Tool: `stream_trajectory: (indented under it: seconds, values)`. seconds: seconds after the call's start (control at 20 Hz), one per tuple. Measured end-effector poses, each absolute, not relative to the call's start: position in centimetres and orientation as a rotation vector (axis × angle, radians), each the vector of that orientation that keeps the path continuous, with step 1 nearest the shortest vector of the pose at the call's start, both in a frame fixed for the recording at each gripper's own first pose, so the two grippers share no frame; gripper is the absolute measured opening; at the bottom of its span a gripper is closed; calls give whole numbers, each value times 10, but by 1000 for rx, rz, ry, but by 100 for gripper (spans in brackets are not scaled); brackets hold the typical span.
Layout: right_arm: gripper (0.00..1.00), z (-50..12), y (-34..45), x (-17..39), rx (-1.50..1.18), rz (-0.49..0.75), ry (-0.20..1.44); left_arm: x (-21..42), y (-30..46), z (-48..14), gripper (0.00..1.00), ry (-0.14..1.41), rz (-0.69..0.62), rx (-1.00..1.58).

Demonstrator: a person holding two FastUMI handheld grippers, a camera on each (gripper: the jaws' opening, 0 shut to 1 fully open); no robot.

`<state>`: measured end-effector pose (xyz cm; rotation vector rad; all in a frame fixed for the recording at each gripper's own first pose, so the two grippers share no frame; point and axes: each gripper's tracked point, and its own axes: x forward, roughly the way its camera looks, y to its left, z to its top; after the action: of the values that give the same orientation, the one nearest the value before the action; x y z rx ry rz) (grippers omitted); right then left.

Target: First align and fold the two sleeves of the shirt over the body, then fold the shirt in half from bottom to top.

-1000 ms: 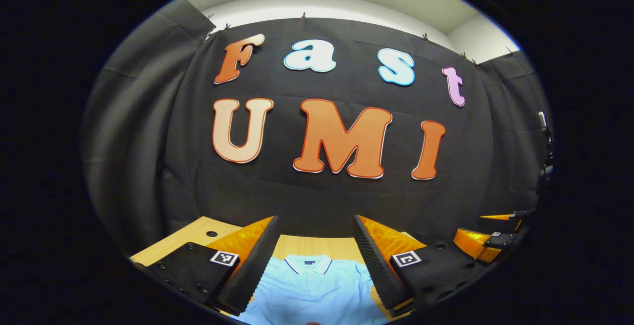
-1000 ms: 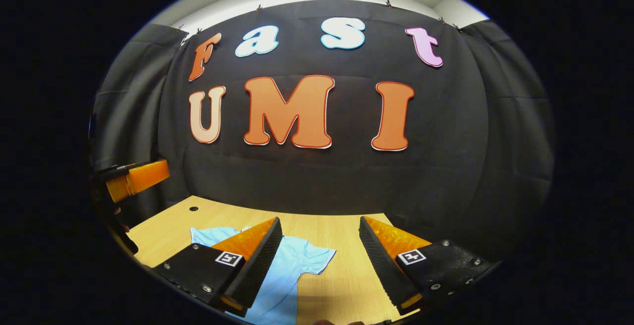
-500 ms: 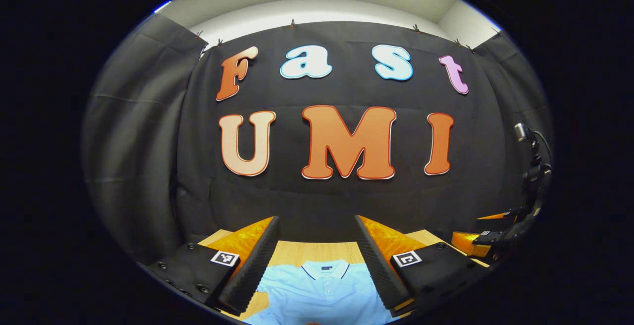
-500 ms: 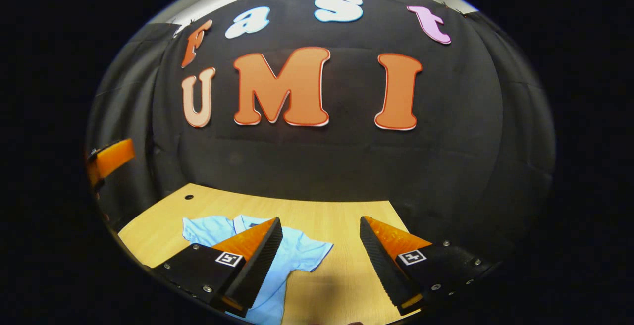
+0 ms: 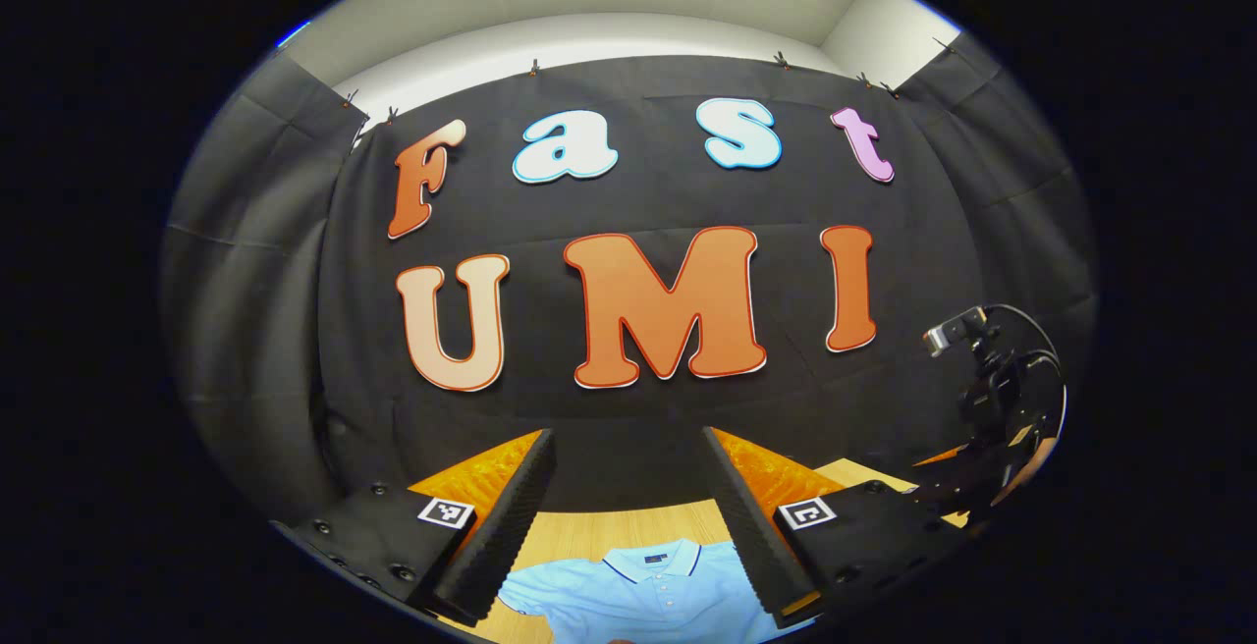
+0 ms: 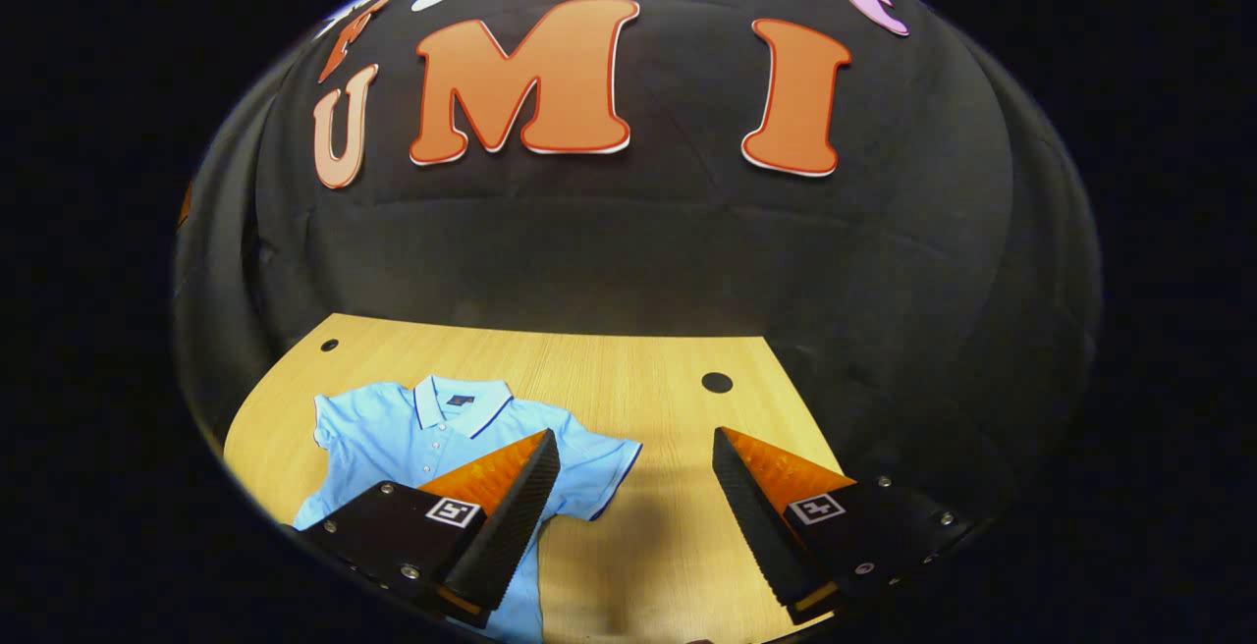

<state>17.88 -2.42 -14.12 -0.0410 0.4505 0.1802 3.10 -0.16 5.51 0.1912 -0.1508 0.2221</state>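
Shirt (image 6: 447, 428) flat and unfolded on counter (image 6: 628, 369), collar toward the cloth wall; left gripper (image 5: 628, 516) and right gripper (image 6: 636, 516) above shirt, fingers spread apart, empty.

One light-blue polo shirt (image 6: 432, 428) lies flat on one wooden table (image 6: 628, 379), toward seven o'clock in the right gripper view. It has one collar (image 6: 460, 401) with a dark trim line, and two short sleeves spread out: one (image 6: 339, 418) at nine o'clock of the collar, one (image 6: 604, 462) at four o'clock. In the left gripper view the same shirt (image 5: 628, 595) shows a placket with two buttons visible under the collar. The table has two round holes: one (image 6: 717, 382) near its far right corner, one (image 6: 329, 345) near its far left corner.
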Motion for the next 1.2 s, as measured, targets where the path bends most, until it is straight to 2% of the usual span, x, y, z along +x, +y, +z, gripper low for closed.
stream_trajectory:
  seconds: [0.1, 0.3, 0.45, 0.7, 1.0, 1.2]
  values:
    - [98, -155, -15, 185, -44, 196, 494, 31, 4, 55, 95, -153, 234, 195]
    - [97, -189, 1, 203, -50, 211, 578, 30, 20, 49, 100, -134, 267, 190]
    - [98, -215, 11, 214, -38, 218, 646, 31, 32, 46, 100, -117, 293, 186]
    - [97, -261, 11, 230, -28, 186, 780, 33, 42, 33, 100, -87, 304, 177]
    - [91, -310, 8, 230, -19, 166, 947, 32, 55, 22, 100, -62, 329, 152]
    - [83, -334, 9, 229, -22, 154, 1027, 34, 60, 20, 100, -56, 339, 149]
